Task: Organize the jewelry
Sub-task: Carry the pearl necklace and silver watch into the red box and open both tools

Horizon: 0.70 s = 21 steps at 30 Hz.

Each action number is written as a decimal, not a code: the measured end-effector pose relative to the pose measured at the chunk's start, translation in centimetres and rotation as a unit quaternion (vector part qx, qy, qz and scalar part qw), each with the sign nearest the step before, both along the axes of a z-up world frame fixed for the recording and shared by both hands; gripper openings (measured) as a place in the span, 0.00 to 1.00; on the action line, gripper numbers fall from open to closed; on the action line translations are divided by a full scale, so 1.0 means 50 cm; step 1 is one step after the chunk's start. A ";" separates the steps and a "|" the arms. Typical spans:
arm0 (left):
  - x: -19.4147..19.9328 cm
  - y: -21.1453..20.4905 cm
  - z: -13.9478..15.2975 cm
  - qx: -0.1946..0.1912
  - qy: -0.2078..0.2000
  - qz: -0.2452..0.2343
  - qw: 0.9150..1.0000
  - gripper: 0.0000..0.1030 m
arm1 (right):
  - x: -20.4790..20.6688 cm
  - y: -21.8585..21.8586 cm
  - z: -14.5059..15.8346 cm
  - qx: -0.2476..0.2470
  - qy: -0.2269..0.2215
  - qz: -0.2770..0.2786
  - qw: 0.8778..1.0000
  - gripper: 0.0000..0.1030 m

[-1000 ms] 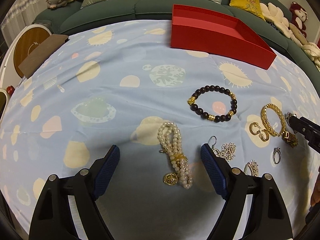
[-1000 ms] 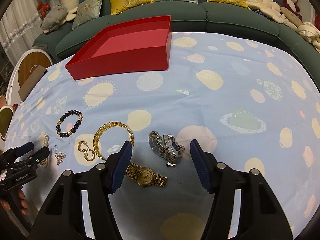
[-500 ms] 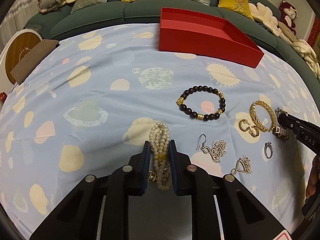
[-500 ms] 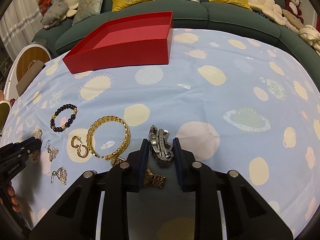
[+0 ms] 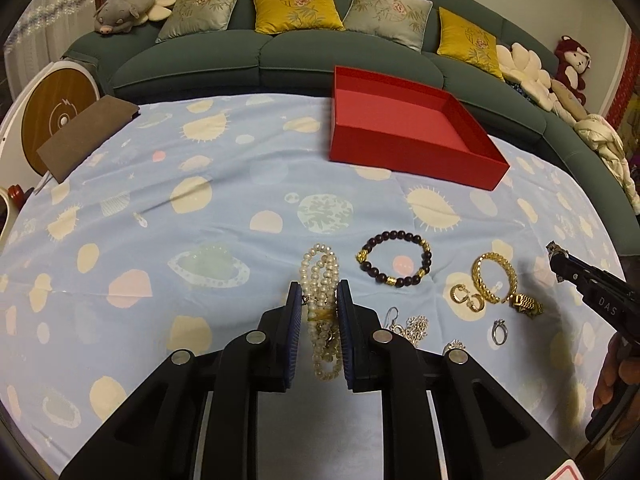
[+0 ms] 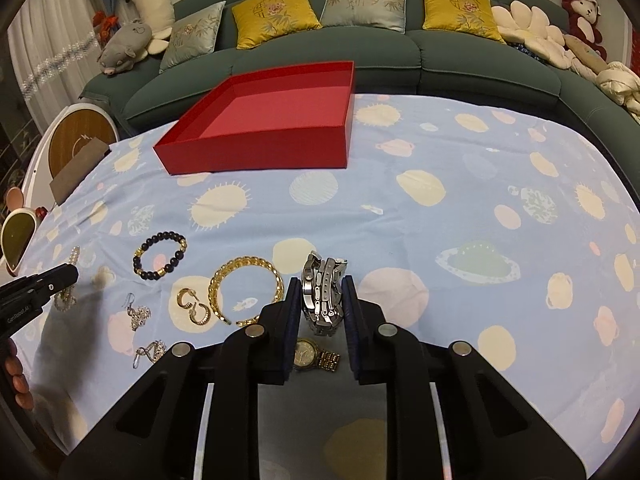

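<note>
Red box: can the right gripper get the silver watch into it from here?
Probably yes. The right gripper is shut on the silver watch, and the red box sits open-topped straight ahead. Only bare tablecloth lies between; the gold bracelet and bead bracelet are off to the side.

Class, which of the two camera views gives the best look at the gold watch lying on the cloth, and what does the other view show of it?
The right wrist view: the gold watch shows its dial and band, just behind the right gripper. In the left wrist view only part of its band shows, far off.
</note>
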<state>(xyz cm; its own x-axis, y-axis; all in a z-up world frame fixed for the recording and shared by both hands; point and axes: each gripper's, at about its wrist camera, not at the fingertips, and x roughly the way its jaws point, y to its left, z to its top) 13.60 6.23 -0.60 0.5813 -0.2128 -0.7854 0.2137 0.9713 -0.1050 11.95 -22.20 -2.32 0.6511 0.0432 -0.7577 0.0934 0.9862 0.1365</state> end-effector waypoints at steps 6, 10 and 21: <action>0.017 -0.017 0.077 -0.008 -0.048 0.006 0.999 0.14 | 0.005 -0.004 0.063 0.015 -0.040 -0.004 0.999 0.19; 0.044 -0.046 0.128 -0.014 -0.077 0.006 0.997 0.14 | 0.024 -0.008 0.105 0.026 -0.065 -0.007 0.998 0.19; 0.252 -0.156 0.174 0.010 -0.101 -0.029 0.994 0.14 | 0.206 -0.039 0.175 0.037 -0.086 -0.007 0.996 0.19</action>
